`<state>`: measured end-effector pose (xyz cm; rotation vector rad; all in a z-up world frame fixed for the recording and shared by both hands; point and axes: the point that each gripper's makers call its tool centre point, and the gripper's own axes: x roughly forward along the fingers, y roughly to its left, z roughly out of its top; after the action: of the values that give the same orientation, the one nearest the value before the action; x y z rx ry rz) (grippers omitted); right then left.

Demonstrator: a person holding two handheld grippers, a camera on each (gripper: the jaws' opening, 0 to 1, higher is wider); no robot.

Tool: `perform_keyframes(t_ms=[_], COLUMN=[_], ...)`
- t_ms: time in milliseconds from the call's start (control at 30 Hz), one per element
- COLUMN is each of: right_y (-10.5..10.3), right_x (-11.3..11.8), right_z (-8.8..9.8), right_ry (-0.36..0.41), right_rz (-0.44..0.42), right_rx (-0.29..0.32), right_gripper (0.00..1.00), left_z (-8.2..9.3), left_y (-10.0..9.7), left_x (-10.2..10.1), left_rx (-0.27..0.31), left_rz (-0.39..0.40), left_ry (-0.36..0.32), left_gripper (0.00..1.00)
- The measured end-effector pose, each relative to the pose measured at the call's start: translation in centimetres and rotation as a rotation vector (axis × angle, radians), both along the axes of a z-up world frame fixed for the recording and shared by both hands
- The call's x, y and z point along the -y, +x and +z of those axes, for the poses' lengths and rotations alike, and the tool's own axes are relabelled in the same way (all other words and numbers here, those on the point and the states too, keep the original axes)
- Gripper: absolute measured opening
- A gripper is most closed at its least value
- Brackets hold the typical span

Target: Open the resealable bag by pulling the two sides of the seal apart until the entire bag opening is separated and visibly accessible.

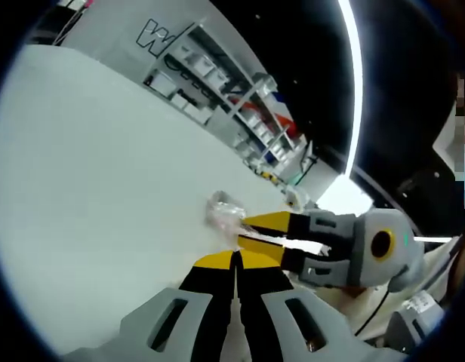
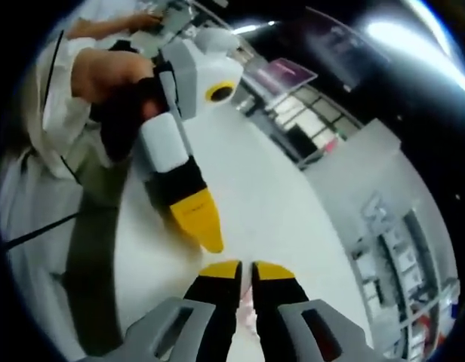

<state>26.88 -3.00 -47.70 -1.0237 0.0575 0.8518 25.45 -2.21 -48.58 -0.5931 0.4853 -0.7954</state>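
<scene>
Grippers, two. Left gripper (image 1: 236,260): yellow-tipped black jaws on grey mounts, rising from the bottom of the left gripper view, pressed together with hardly a slit between them; whether they pinch an edge of the bag cannot be told. In the right gripper view it comes in from the upper left (image 2: 206,226), a person's hand (image 2: 115,79) wrapped round its handle.

Right gripper (image 2: 245,268): same make, jaws nearly together with a narrow gap between the tips; a trace of something pale shows low in the gap, too small to name. In the left gripper view it enters from the right (image 1: 247,230), jaws slightly parted, tips at the bag; a hold on it cannot be confirmed.

Bag, one (image 1: 221,211): clear, crumpled plastic, lying on the table just beyond both sets of tips. Its seal is too small to judge.

Table, one (image 1: 89,173): white, plain top.

Shelving, one run (image 1: 217,83): metal racks with boxes, behind the table.

Ceiling light strips, one (image 1: 353,75).
</scene>
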Motion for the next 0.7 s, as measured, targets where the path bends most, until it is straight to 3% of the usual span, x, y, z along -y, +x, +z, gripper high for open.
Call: perform_keyframes(t_ms=[333,700], right_y=[-0.06,-0.02], right_x=[0.14,0.43], right_z=[-0.33,0.37], right_ry=[0.010,0.102], right_rz=[-0.008,-0.033], right_rx=[-0.016,-0.036], right_gripper=[0.00,0.00], left_z=[-0.07,-0.10], left_y=[0.00,-0.02], left_x=[-0.03,-0.05], left_rx=[0.000,-0.001], left_rz=[0.000,0.001], left_ry=[-0.001,-0.001], left_gripper=[0.01,0.01])
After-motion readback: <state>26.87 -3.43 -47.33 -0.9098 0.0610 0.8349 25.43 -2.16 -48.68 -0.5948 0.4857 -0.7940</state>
